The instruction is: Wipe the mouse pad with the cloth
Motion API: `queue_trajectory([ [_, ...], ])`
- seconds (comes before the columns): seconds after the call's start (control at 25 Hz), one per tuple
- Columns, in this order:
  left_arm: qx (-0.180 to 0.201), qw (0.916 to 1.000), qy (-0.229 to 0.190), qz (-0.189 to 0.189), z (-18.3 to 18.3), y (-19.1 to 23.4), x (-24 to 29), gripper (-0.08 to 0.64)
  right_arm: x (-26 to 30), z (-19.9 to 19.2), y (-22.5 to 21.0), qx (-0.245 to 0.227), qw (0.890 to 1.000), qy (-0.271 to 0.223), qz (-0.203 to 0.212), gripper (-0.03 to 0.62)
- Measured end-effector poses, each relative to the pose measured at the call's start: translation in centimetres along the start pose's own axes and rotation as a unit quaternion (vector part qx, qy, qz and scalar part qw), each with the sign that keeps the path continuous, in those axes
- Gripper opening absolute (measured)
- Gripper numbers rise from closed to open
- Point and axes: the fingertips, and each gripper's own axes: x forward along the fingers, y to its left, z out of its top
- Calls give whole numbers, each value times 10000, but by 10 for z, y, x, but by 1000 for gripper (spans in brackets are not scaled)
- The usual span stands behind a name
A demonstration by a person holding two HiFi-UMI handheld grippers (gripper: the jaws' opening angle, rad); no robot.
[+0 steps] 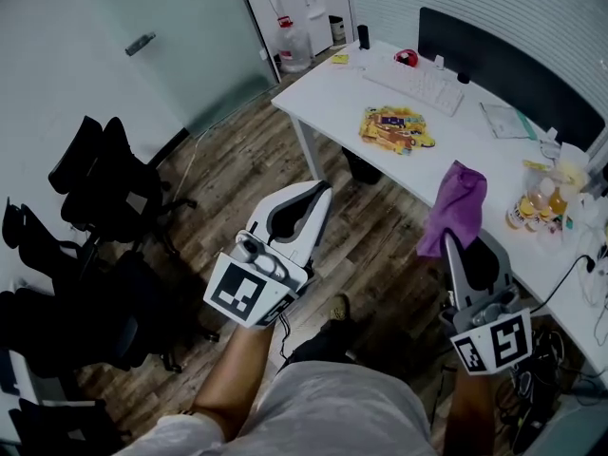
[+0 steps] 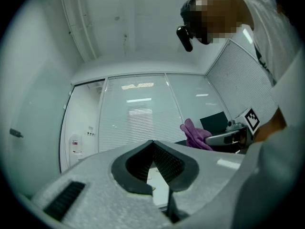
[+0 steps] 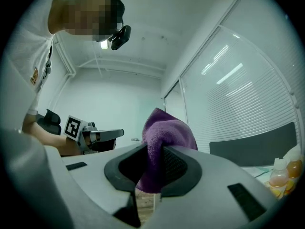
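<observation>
Over the wooden floor (image 1: 249, 148), short of the white desk (image 1: 328, 91): both grippers are held out ahead of the person, side by side and well apart, and neither touches the desk.
Left arm: a bare forearm (image 1: 237, 378) rises from the lower middle of the head view to the left gripper (image 1: 319, 194). It points forward toward the desk's near corner with its nose a little above level.
Left jaws: pressed together at the tips with nothing between them. Only the hollow behind the tips is open.
Right arm: the other forearm (image 1: 472, 408) comes up at the lower right. The right gripper (image 3: 155, 150) points forward, nose slightly raised.
Right jaws: pinching the purple cloth (image 3: 167, 128), with the pads tight against it on both sides.
Cloth: a bunched fold stands above the jaw tips and a short tail hangs below them. In the head view it is carried in the air at the desk's near edge and does not lie on the desk.
Marker cubes: one sits at the rear of each gripper, on the end nearest the person.
Desk top: a keyboard (image 1: 415, 85) lies in front of a dark monitor (image 1: 508, 65). A flat yellow printed item (image 1: 395, 129) lies nearer the person; I cannot tell whether it is the mouse pad. Bottles (image 1: 534, 202) stand to the right of the cloth.
Cross views: each gripper view shows the other gripper off to its side, at about the same height.
Left side of the room: black chairs (image 1: 100, 193) stand against the wall.
</observation>
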Motion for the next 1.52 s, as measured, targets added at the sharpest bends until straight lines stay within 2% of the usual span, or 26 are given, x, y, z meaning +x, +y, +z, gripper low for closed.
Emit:
queue_trajectory([
  [0.28,-107,9998,49,-150,-22,52,28,15,53,-11,-14,-66,9998,144,-156,71],
  [0.64,-212,9991,-93,-366,-42,121,63,15,123,-17,-33,-249,9986,204,-422,71],
  [0.88,-260,9983,-159,-494,-54,160,81,15,159,-29,-44,-203,9974,274,-628,71],
  [1.12,-367,9975,-107,-595,-69,179,93,15,176,-38,-54,-183,9960,370,-788,71],
  [1.52,-429,9969,13,-663,-87,185,113,15,189,-46,-75,-208,9951,435,-858,71],
])
